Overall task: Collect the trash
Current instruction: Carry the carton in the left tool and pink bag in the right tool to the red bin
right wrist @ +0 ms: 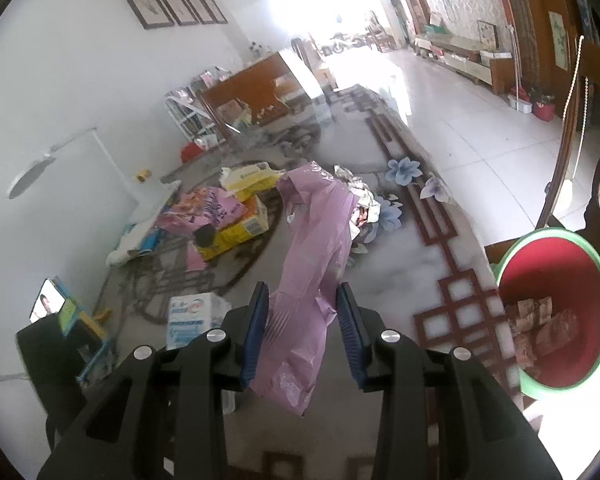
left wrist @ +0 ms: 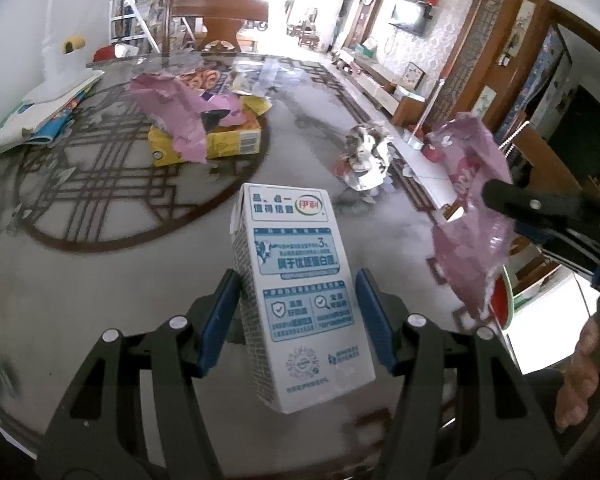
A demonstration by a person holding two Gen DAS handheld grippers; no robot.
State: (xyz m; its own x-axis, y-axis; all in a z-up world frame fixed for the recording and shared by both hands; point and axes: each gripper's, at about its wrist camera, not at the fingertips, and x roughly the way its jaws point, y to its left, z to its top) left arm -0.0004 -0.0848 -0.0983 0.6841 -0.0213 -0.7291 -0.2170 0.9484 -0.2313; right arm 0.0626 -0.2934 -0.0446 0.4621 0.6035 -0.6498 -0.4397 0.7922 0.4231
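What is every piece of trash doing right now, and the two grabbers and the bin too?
milk carton: upright on the table, between the left gripper's pads, gripped.
pink wrapper: crumpled, held up off the table by the right gripper.
foil wrapper: crumpled, lying on the table.
yellow box: lying flat, pink wrappers on top.
red bin: open, some wrappers inside.

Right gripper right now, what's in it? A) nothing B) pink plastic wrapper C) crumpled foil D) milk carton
B: in the right wrist view the right gripper is closed on a pink plastic wrapper that sticks up between its blue pads; the milk carton sits between the left gripper's fingers instead, and the crumpled foil lies on the table.
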